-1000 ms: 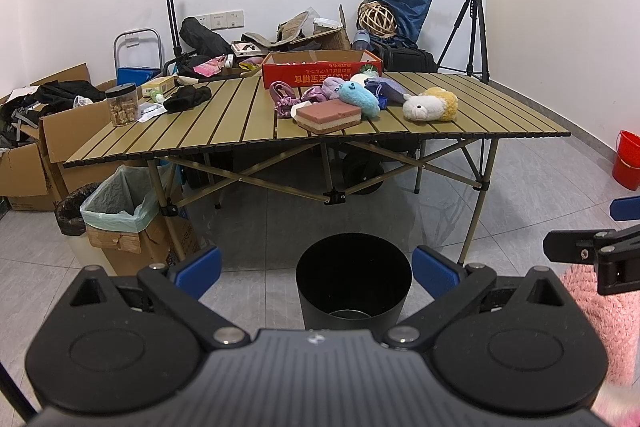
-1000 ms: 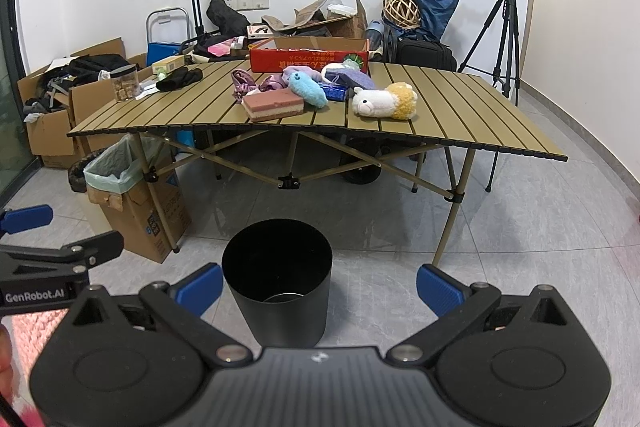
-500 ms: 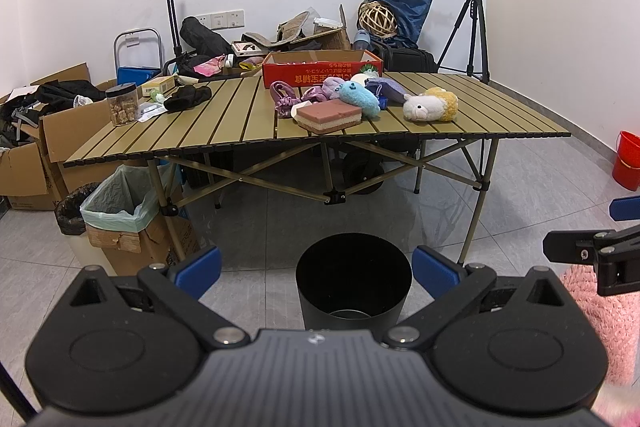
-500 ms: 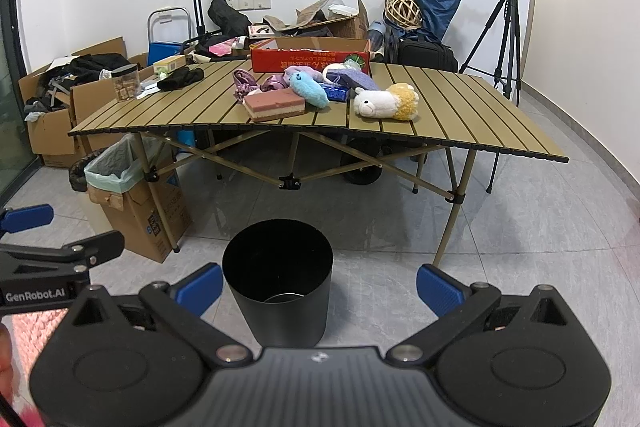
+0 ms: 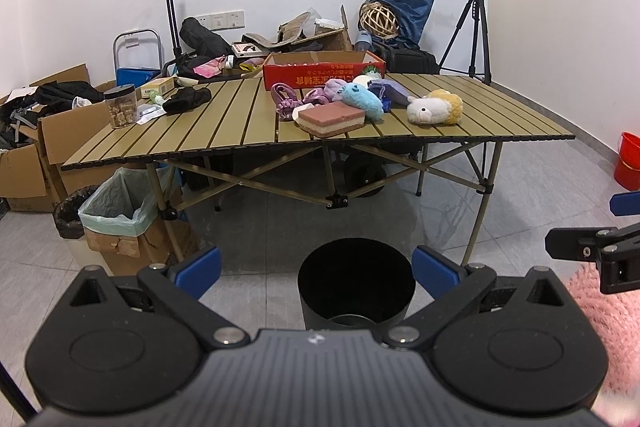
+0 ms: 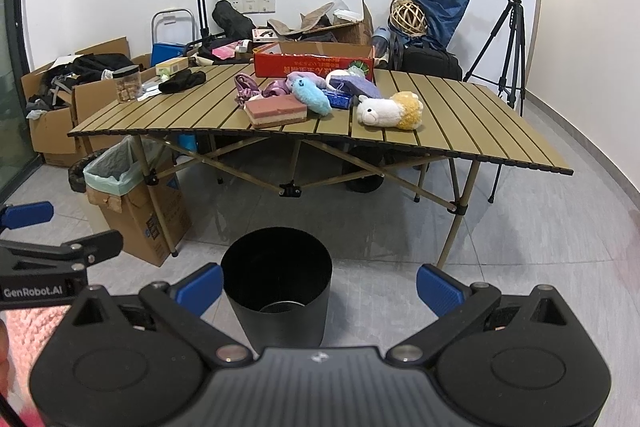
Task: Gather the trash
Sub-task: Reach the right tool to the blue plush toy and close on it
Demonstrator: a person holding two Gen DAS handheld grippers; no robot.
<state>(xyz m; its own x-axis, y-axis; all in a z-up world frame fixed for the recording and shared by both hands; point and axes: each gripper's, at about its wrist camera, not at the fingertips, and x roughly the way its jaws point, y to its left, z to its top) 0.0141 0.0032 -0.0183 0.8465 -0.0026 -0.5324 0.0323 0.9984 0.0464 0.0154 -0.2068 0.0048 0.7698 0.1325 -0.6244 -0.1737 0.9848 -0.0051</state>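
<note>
Nothing has moved since the earlier frames: both views match almost exactly. Left gripper (image 5: 316,263) and right gripper (image 6: 318,281) hang with fingers wide apart, empty, above the black bin (image 5: 356,283) on the floor before the table's (image 5: 520,125) near edge. No clear trash shows; likely candidates are the papers (image 5: 150,113) near the table's left corner. Approaching should mean rising to tabletop height first, skirting the toys (image 5: 434,107).

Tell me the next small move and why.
Probably carry both grippers forward over the black bin toward the folding table. The left gripper and right gripper are open and empty, and the clutter lies on the tabletop beyond.
</note>
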